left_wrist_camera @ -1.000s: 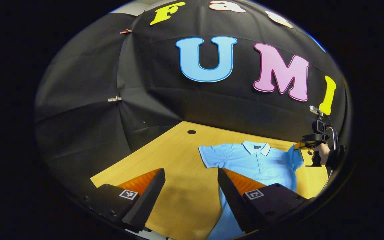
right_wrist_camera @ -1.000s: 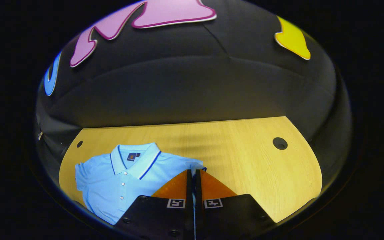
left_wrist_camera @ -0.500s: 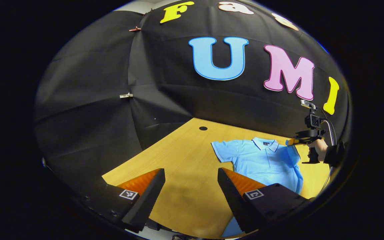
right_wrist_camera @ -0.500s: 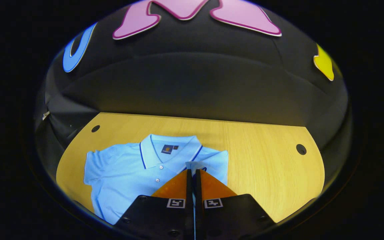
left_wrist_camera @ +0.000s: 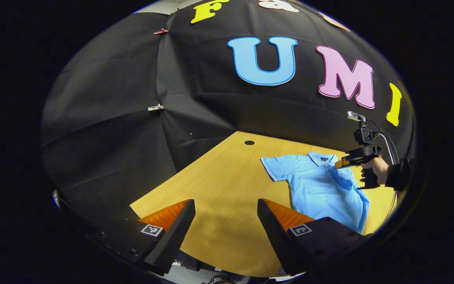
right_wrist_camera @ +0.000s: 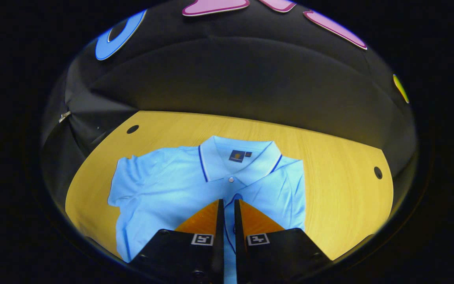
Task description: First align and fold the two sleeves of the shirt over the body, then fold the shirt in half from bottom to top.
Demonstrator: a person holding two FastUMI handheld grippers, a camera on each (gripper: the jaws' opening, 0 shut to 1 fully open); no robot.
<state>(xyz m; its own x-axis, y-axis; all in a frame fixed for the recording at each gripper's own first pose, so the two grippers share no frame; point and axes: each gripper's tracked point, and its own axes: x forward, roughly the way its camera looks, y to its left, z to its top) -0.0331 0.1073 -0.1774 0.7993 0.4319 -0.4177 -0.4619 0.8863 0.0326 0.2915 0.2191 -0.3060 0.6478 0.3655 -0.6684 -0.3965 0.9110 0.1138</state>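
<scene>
Light blue fabric is pinched in the right claw (right_wrist_camera: 227, 205), whose fingers are nearly together with a thin edge of sleeve between them, looks like the cuff of the right sleeve (right_wrist_camera: 233, 197) carried in over the chest of the shirt (right_wrist_camera: 164, 193). The shirt lies face up on the wooden desk (right_wrist_camera: 341, 189), collar toward the far wall, and its right shoulder edge already reads as a straight folded line. In the left gripper view the right claw sits over the shirt just below the collar, held by a person's hand (left_wrist_camera: 373, 171).

The left claw (left_wrist_camera: 227, 221) is wide open with nothing in it, hovering over bare desk well apart from the shirt. The left sleeve (right_wrist_camera: 126, 181) is spread out flat, so the first sleeve fold seems to be the step in hand.

Next move probably calls for lowering and releasing that cuff flat on the body, then getting the left claw over to the other sleeve.
</scene>
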